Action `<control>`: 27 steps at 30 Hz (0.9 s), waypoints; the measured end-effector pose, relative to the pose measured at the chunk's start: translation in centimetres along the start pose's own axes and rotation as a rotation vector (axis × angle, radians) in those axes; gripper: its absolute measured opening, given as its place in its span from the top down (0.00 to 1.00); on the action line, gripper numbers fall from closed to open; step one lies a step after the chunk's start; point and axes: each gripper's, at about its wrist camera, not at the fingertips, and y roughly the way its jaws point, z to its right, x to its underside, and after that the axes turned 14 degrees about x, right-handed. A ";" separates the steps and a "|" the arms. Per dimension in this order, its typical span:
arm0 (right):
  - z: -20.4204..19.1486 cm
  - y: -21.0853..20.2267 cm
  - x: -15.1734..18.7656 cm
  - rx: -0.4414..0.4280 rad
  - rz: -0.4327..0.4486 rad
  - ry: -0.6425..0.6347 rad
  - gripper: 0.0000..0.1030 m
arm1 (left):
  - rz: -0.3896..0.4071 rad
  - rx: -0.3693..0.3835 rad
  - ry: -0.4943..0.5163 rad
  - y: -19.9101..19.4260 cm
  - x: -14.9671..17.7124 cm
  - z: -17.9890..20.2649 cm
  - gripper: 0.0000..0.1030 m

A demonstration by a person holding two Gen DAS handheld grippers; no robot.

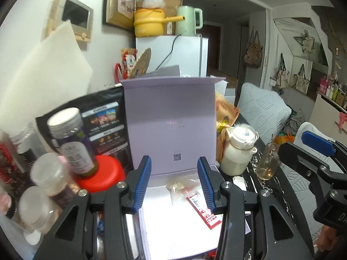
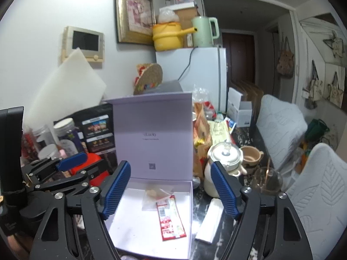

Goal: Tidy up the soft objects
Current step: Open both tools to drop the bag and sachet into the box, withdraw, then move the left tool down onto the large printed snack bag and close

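A white box (image 1: 173, 234) lies open on the table, its lid (image 1: 171, 125) standing upright at the back. On the box floor lie a red sachet (image 1: 203, 210) and a small clear plastic bag (image 1: 176, 188). My left gripper (image 1: 174, 184) hovers above them, open, with nothing pressed between its blue pads. In the right wrist view the same sachet (image 2: 171, 221) and bag (image 2: 154, 197) lie in the box (image 2: 190, 216), under my open, empty right gripper (image 2: 171, 190). A white flat packet (image 2: 210, 221) lies on the dark table just right of the box.
Jars (image 1: 69, 138), a red lid (image 1: 104, 173) and a black pouch (image 1: 104, 125) crowd the left. A cream pot (image 2: 223, 162), a mug (image 2: 250, 156) and a glass with a spoon (image 2: 267, 179) stand right of the box. Quilted chairs (image 2: 279, 125) are further right.
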 end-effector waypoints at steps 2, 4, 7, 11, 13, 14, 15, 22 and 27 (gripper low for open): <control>0.1 -1.4 0.1 0.003 0.017 -0.001 0.18 | 0.018 -0.010 0.003 -1.5 0.3 0.1 0.28; 0.0 -2.8 0.1 0.007 0.033 -0.003 0.16 | 0.076 -0.029 0.013 -3.4 0.7 0.3 0.03; -0.1 -5.0 0.5 0.007 0.055 -0.006 0.13 | 0.136 -0.068 0.047 -5.9 1.2 0.8 0.00; -0.3 -7.7 1.2 0.016 0.078 -0.009 0.10 | 0.140 -0.060 0.071 -8.5 2.0 1.2 0.00; -0.4 -9.0 1.6 0.018 0.088 -0.009 0.07 | 0.146 -0.061 0.081 -9.6 2.5 1.4 0.00; -0.6 -9.8 1.9 0.018 0.093 -0.009 0.06 | 0.150 -0.063 0.087 -10.3 2.7 1.5 0.00; -0.7 -10.3 2.1 0.018 0.096 -0.008 0.06 | 0.154 -0.064 0.093 -11.0 3.0 1.6 0.00; -1.8 -13.7 4.2 0.026 0.097 -0.024 0.02 | 0.151 -0.041 0.101 -14.2 5.4 2.0 0.00; -2.6 -15.9 6.3 0.022 0.092 -0.029 0.01 | 0.145 -0.018 0.097 -16.0 7.1 2.2 0.00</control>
